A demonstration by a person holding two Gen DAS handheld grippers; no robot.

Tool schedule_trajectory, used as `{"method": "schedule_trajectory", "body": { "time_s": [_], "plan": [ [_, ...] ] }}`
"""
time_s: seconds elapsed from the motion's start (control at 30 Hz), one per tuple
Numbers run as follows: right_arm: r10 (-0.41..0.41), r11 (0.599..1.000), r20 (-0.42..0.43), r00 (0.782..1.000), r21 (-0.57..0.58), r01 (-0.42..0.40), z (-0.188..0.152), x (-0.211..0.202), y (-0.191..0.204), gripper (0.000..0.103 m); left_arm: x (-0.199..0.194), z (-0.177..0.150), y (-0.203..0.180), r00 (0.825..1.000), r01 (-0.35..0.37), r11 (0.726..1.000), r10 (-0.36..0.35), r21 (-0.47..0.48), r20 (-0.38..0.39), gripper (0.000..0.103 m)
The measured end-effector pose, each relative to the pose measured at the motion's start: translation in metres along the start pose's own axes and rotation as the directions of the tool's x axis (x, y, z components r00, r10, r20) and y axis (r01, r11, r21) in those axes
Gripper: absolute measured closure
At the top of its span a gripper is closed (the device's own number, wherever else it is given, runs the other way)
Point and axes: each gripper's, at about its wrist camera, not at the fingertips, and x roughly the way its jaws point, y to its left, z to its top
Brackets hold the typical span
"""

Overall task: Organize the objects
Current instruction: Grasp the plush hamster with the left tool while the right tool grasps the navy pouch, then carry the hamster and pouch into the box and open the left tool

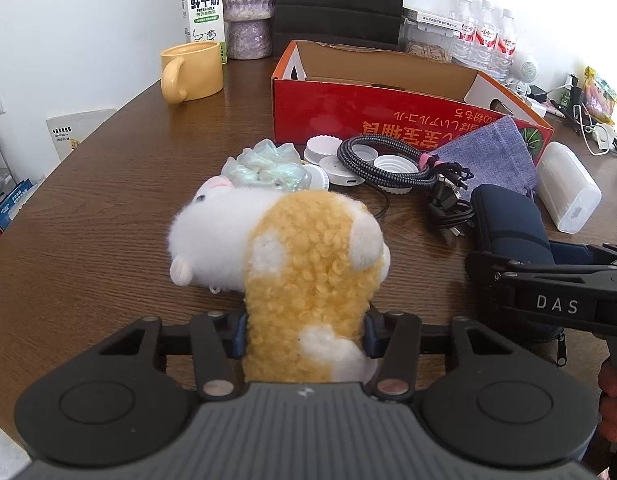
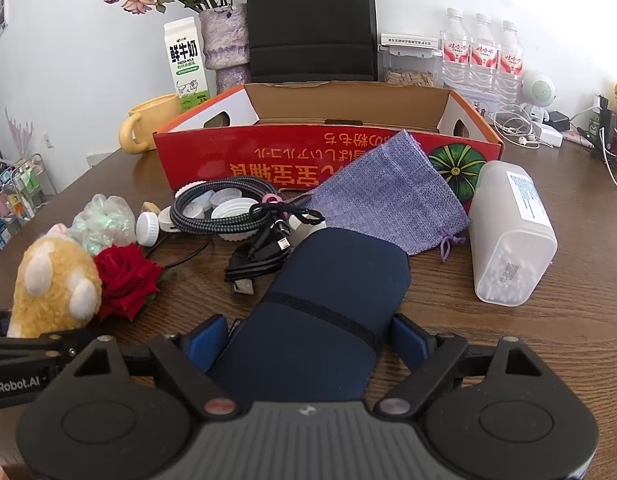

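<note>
My left gripper (image 1: pixel 304 334) is shut on a yellow and white plush hamster (image 1: pixel 292 248), squeezing its rear end; the toy rests on the table. It also shows in the right wrist view (image 2: pixel 54 288). My right gripper (image 2: pixel 308 340) is shut on a navy blue pouch (image 2: pixel 328 308) that lies on the table; the pouch also shows in the left wrist view (image 1: pixel 508 224). An open red cardboard box (image 2: pixel 308 160) stands behind the clutter, and appears in the left wrist view (image 1: pixel 388 108).
Before the box lie a coiled braided cable (image 2: pixel 224 208), white lids (image 2: pixel 228 210), a purple cloth bag (image 2: pixel 388 196), a frosted plastic container (image 2: pixel 512 236), a red rose (image 2: pixel 126 280) and a crinkled wrapper (image 2: pixel 104 220). A yellow mug (image 1: pixel 192 72), milk carton (image 1: pixel 202 8) and water bottles (image 2: pixel 480 56) stand behind.
</note>
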Motion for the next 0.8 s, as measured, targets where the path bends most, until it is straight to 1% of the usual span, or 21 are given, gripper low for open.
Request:
{"method": "schedule_trajectory", "body": {
  "time_s": [0.1,0.23,0.33,0.4,0.47,0.57,0.73,0.77,0.8],
  "plan": [
    [0.005,1.000,0.012,1.000,0.006,-0.005,-0.001,-0.005,-0.001,0.023,-0.004,-0.002,-0.001,1.000,0.000,1.000,0.000,0.010,0.012,0.053],
    [0.007,1.000,0.022,1.000,-0.007,-0.007,-0.004,-0.011,0.000,0.026,-0.010,-0.002,-0.002,1.000,0.003,1.000,-0.003,0.014,0.026,0.054],
    [0.016,1.000,0.036,0.999,-0.007,-0.016,-0.005,-0.017,0.001,0.031,-0.015,-0.003,-0.002,0.999,0.003,1.000,-0.003,0.017,0.033,0.054],
    [0.021,1.000,0.050,0.999,-0.004,-0.021,-0.005,-0.022,0.001,0.039,-0.018,-0.004,-0.002,0.999,0.005,1.000,-0.005,0.019,0.038,0.054],
    [0.030,1.000,0.058,0.998,-0.003,-0.030,-0.004,-0.026,0.001,0.042,-0.020,-0.004,-0.002,0.999,0.004,1.000,-0.005,0.018,0.042,0.054],
    [0.028,1.000,0.052,0.998,-0.012,-0.027,-0.005,-0.028,0.004,0.042,-0.023,-0.005,-0.001,0.999,0.004,1.000,-0.005,0.016,0.045,0.054],
    [-0.003,1.000,0.023,1.000,-0.006,0.003,-0.003,-0.024,0.007,0.033,-0.022,-0.007,-0.001,0.999,0.007,1.000,-0.008,0.017,0.039,0.054],
    [-0.012,1.000,0.018,1.000,-0.017,0.012,-0.003,-0.022,0.010,0.028,-0.021,-0.007,-0.001,0.999,0.006,1.000,-0.007,0.016,0.036,0.053],
    [-0.018,0.999,0.014,1.000,-0.026,0.018,-0.004,-0.020,0.012,0.025,-0.021,-0.007,0.000,0.999,0.005,1.000,-0.006,0.012,0.034,0.053]
  ]
}}
